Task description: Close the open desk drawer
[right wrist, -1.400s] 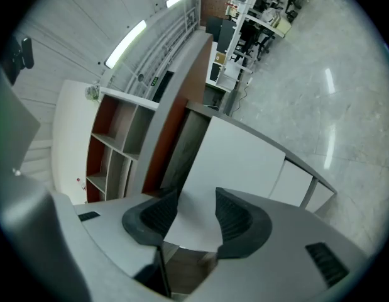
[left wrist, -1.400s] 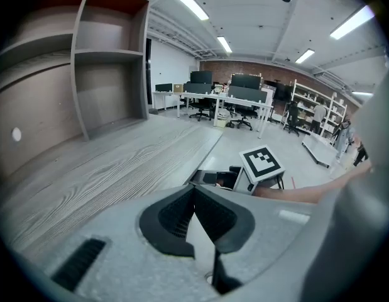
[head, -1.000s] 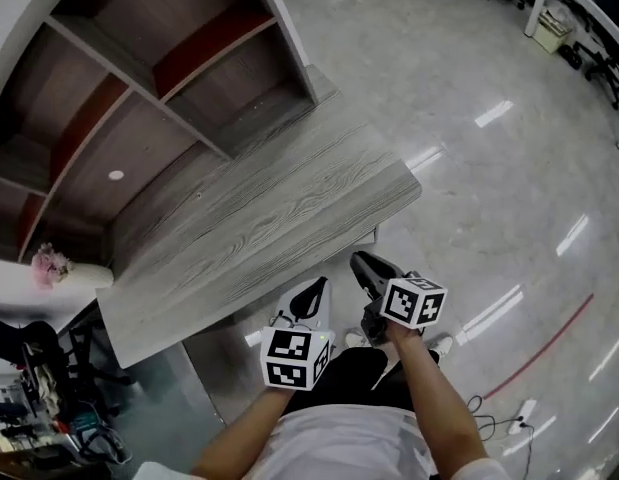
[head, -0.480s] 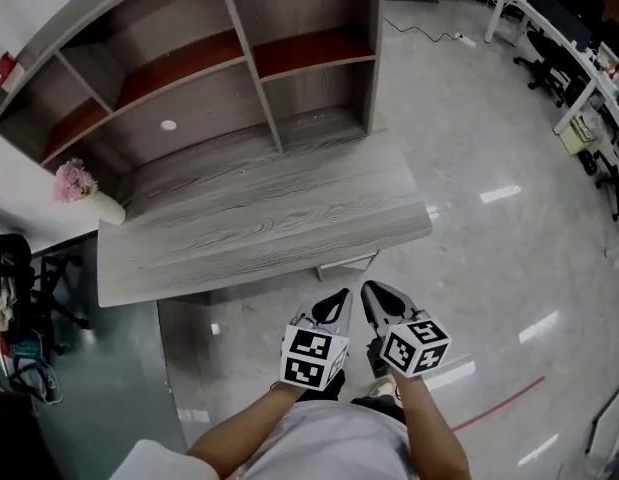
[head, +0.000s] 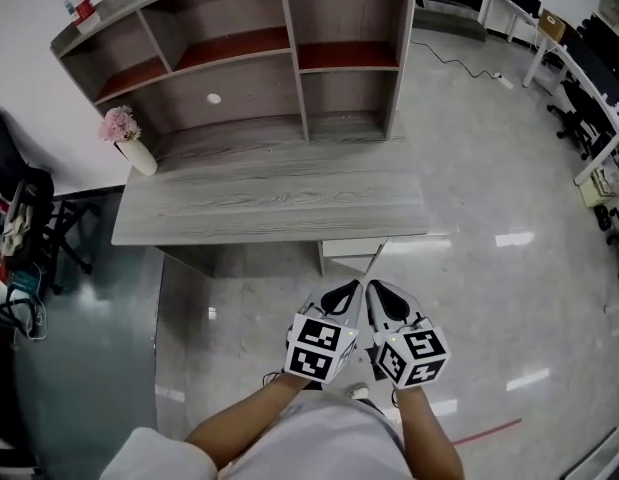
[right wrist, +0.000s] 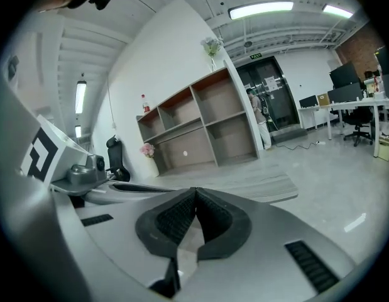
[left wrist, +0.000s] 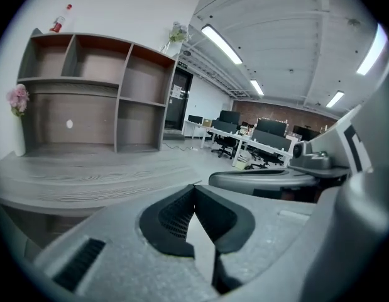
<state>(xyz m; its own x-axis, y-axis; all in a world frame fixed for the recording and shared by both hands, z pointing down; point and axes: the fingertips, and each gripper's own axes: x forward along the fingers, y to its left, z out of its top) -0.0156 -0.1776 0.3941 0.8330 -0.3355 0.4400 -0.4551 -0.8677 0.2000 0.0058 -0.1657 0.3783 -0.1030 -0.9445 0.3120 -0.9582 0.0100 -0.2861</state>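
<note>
The grey wood-grain desk [head: 269,203] stands ahead with a shelf unit [head: 259,58] at its back. Under its front edge at the right, a pale drawer front [head: 354,247] sticks out a little. My left gripper [head: 347,290] and right gripper [head: 375,290] hang side by side over the floor, short of the drawer and touching nothing. In the left gripper view the left gripper [left wrist: 194,189] has its pads together with nothing between them. The right gripper [right wrist: 195,192] is likewise shut and empty, and it points at the desk top [right wrist: 257,184].
A white vase of pink flowers [head: 129,140] stands at the desk's left end. A dark office chair [head: 29,223] is to the left of the desk. Office desks and chairs [head: 589,98] line the far right. The glossy floor [head: 489,268] lies between me and the desk.
Both grippers have risen and drawn together until they sit side by side. The head view has swung round, so the desk now lies square ahead with the whole shelf unit in sight.
</note>
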